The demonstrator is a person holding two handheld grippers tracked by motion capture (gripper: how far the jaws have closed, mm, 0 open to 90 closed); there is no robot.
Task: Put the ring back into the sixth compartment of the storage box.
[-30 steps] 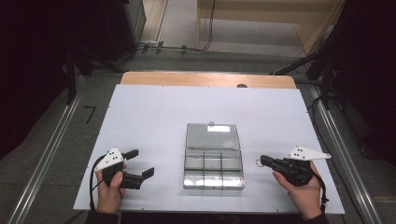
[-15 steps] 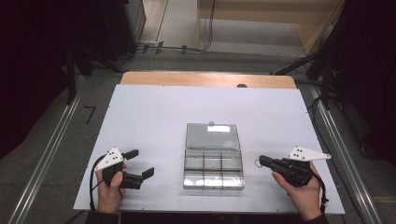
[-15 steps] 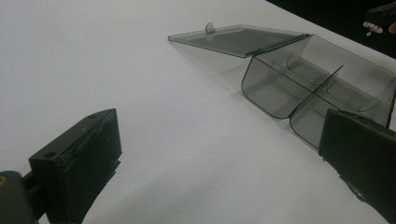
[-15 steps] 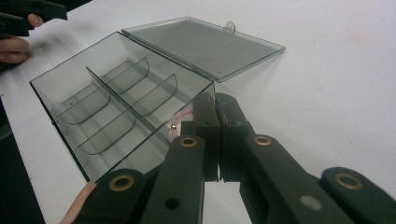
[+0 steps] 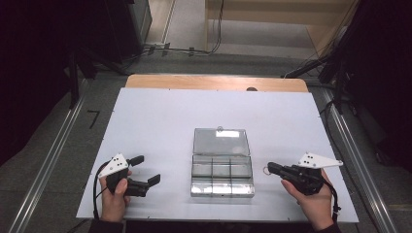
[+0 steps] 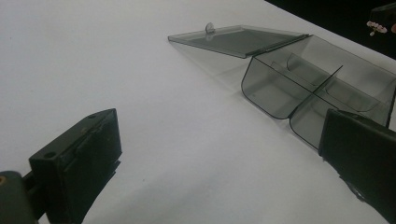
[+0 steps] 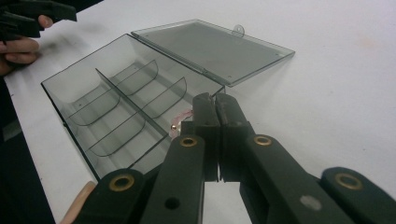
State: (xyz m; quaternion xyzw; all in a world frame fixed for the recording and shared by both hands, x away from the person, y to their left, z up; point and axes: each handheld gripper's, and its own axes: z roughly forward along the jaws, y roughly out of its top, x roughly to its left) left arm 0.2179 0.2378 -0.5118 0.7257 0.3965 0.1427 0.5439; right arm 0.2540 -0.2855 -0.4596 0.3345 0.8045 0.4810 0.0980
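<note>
With the clear box lying lid-open mid-bench, the right tongs sit just beside its right end, clenched on a small pinkish ring — tips aimed at the box, the nearer of the two. The box's long axis runs left-right; compartments look empty. Left tongs hang released, well left of it.

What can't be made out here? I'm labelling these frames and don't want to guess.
- Small pinkish item pinched by the right gripper: its jaws cover most of it in the right gripper view; in the high view it is too small to identify.
- Clear box: the left gripper view cuts its near end off behind one jaw.
</note>
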